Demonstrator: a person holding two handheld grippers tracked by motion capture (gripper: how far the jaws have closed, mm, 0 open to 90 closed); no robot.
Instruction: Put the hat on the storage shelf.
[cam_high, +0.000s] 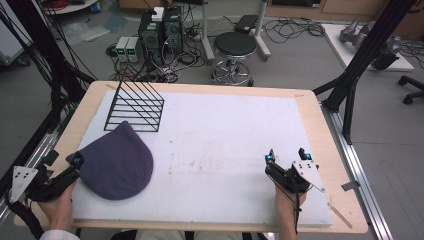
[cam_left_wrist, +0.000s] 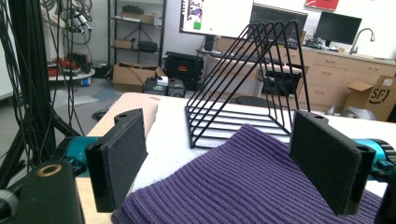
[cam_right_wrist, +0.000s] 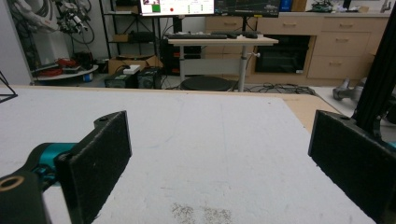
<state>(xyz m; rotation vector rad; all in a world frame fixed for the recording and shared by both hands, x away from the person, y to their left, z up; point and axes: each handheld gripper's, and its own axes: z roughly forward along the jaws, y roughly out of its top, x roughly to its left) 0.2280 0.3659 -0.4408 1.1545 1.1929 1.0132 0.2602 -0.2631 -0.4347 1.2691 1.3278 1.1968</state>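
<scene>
Both spread wide, pinching nothing: left gripper (cam_high: 62, 167) poised at the near-left edge of the purple knit hat (cam_high: 117, 161), right gripper (cam_high: 286, 159) parked over bare white mat (cam_high: 230, 135), well apart. Hat flat, just before the black wire rack (cam_high: 135, 105). Probably approach stage; next, nudging forward and closing on the brim.

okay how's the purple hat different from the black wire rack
The hat is soft purple knit lying flat; the rack is rigid black wire standing upright. The hat lies between the open left gripper jaws; the rack stands farther back, untouched. Both sit on the white mat, at its left.
</scene>
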